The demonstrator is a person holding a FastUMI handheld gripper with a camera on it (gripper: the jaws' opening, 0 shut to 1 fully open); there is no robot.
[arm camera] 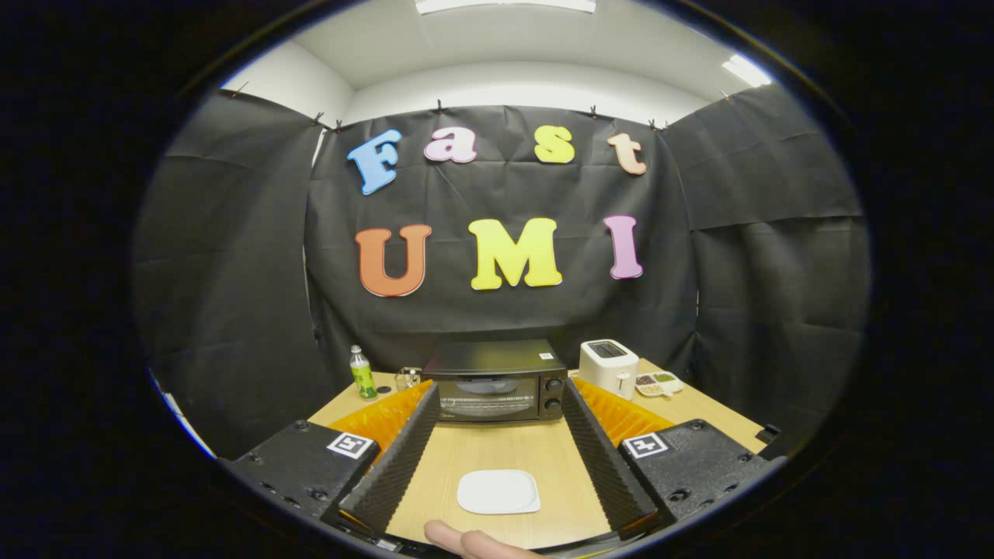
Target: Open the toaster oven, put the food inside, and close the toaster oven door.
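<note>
One toaster oven (495, 382), one plate (498, 491) between wide-apart jaws, one bottle (362, 373).

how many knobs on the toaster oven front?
2. Both sit on the right side of the toaster oven front, one knob stacked above the other knob. The open tool points at the oven, fingers spread either side of a white plate.

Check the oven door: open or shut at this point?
Shut. The oven door stands flat against its front, window facing the fingers, which are spread wide and hold nothing. The plate lies between them.
</note>
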